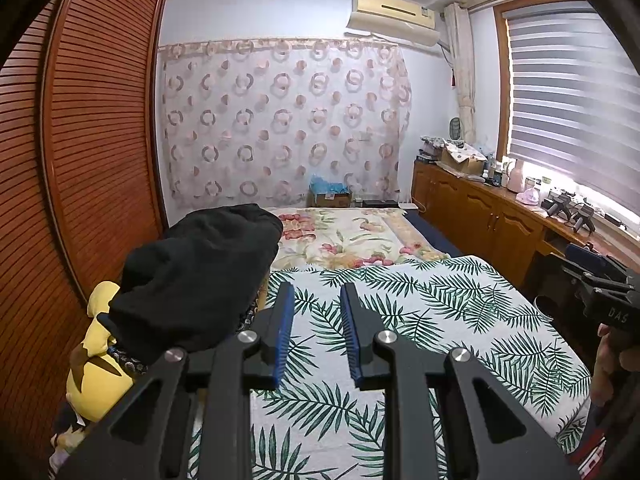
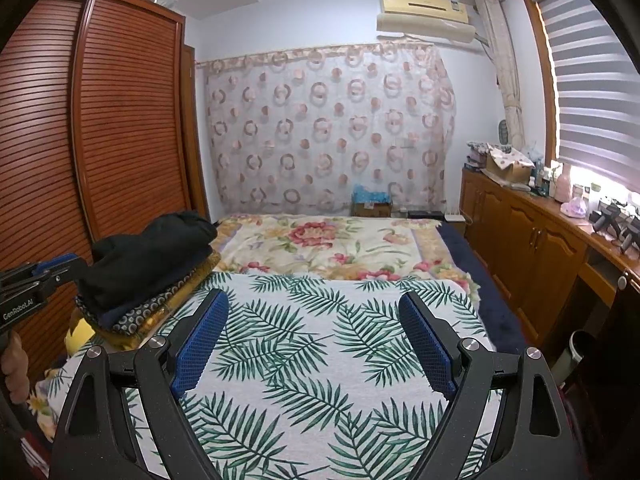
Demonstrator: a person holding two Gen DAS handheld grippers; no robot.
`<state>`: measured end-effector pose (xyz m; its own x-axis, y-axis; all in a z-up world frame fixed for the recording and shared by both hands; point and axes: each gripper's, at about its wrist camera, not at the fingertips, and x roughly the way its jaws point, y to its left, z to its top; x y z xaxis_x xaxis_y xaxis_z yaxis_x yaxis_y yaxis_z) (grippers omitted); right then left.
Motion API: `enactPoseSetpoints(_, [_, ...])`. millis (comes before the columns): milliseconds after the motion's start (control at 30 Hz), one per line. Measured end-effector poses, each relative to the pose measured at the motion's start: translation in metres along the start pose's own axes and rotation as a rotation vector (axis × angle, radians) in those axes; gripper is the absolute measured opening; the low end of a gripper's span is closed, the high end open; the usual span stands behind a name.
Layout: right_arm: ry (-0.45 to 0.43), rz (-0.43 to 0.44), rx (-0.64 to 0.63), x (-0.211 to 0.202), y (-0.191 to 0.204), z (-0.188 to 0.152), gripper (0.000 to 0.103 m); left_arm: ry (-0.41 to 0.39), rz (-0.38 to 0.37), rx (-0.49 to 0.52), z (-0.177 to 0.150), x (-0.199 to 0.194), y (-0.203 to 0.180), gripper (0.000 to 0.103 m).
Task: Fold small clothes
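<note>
Left tool (image 1: 316, 294) hovers over the palm-leaf sheet (image 1: 420, 312), jaws narrowly apart and empty; right tool (image 2: 314, 306) spread wide, nothing between. Black garment (image 1: 200, 272) sits atop the folded pile (image 2: 148, 308) at the bed's left edge.

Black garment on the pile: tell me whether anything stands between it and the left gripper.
Nothing visible does. The black garment tops the stack at the bed's left edge, just left of the left gripper, whose jaws stand narrowly apart and empty over the palm-leaf cloth.
</note>
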<state>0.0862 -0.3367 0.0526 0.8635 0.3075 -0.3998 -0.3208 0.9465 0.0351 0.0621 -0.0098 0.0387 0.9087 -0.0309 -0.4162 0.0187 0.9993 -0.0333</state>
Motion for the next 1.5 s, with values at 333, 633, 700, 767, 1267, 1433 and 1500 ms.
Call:
enactPoseSetpoints(333, [-0.001, -0.001, -0.001, 0.0006, -0.0001, -0.0006, 0.089, -0.004, 0.006, 0.002, 0.0022, -0.002, -0.001, 0.022])
enactPoseSetpoints(633, [-0.002, -0.001, -0.001, 0.0011, -0.0003, -0.0014, 0.089, -0.007, 0.008, 0.003, 0.0024, -0.003, -0.0007, 0.023])
enactPoseSetpoints(700, [-0.002, -0.001, 0.0, 0.0014, -0.0005, -0.0016, 0.089, -0.007, 0.008, 0.003, 0.0023, -0.003, -0.0006, 0.023])
enactPoseSetpoints(767, [-0.002, -0.001, 0.0, 0.0014, -0.0005, -0.0017, 0.089, -0.008, 0.007, 0.003, 0.0023, -0.0031, -0.0006, 0.023])
enactPoseSetpoints(1267, [-0.005, 0.0, 0.002, 0.0027, -0.0019, -0.0032, 0.089, -0.008, 0.007, 0.003, 0.0015, -0.0022, 0.0003, 0.023])
enactPoseSetpoints(1433, [-0.005, -0.001, 0.0, 0.0032, -0.0019, -0.0037, 0.089, -0.009, 0.007, 0.003, 0.0008, -0.0019, 0.0002, 0.023])
enactPoseSetpoints(1500, [-0.005, 0.0, 0.001, 0.0034, -0.0024, -0.0041, 0.089, -0.009, 0.007, 0.004, 0.0007, -0.0019, 0.0002, 0.023])
